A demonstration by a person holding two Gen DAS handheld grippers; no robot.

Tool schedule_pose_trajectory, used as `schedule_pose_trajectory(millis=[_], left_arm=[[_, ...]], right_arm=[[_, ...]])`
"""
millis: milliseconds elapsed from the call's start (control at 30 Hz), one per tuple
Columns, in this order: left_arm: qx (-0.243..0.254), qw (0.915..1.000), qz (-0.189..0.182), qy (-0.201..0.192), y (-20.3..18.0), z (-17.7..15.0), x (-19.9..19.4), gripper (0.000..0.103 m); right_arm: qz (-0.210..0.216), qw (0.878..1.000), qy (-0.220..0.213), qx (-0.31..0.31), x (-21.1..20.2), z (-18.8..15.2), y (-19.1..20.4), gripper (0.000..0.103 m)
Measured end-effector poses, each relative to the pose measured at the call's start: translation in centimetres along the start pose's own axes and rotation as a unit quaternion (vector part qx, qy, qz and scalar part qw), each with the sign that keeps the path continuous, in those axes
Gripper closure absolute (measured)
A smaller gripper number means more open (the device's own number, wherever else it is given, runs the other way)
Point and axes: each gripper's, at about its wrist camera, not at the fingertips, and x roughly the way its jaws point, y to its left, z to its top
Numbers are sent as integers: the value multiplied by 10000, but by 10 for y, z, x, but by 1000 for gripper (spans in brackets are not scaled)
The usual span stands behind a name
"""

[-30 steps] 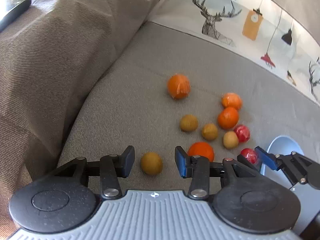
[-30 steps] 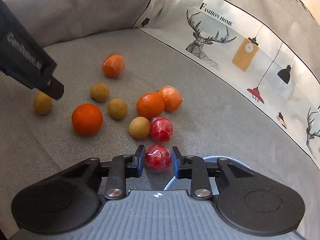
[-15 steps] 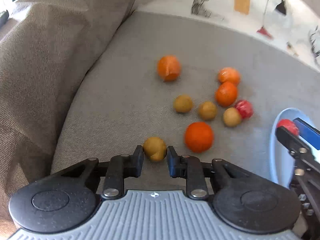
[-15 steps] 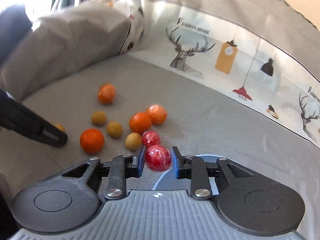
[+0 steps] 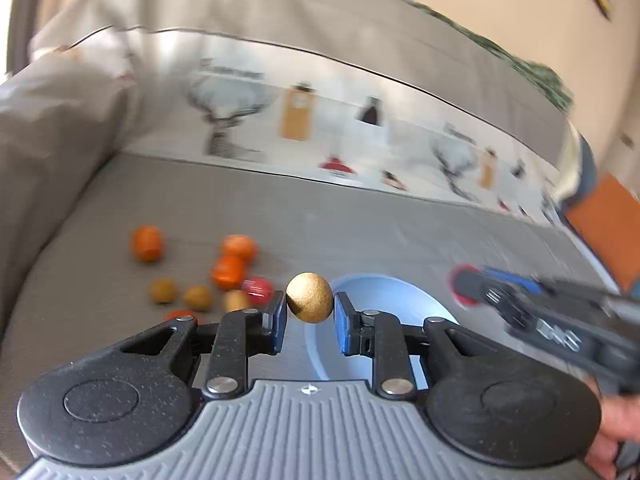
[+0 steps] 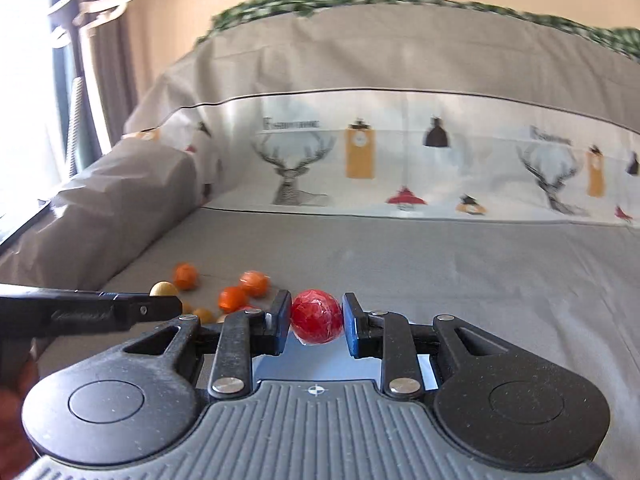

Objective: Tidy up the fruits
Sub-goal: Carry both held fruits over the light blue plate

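Both views ride just behind their own gripper fingers, close above a grey sofa seat, tilted down and facing the deer-print backrest band.

The left wrist view sits nearer the pale blue bowl, which lies just ahead and slightly right; the right gripper crosses its right side.

The right wrist view looks squarely at the backrest, with the bowl directly under its fingers.

The 2 views share the bowl, the backrest band and the loose fruit cluster left of the bowl.
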Motion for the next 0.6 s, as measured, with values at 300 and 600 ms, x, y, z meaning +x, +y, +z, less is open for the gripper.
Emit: schedule_pose_trajectory(millis=[300, 600], left_arm=[[780, 9953, -362, 445, -37, -29, 38, 75], [732, 9937, -642, 560, -30, -41, 57, 76]], right_arm=[[-569, 9975, 416, 92, 18, -25, -38, 74], [-603, 9950, 747, 284, 38, -30, -47, 74]])
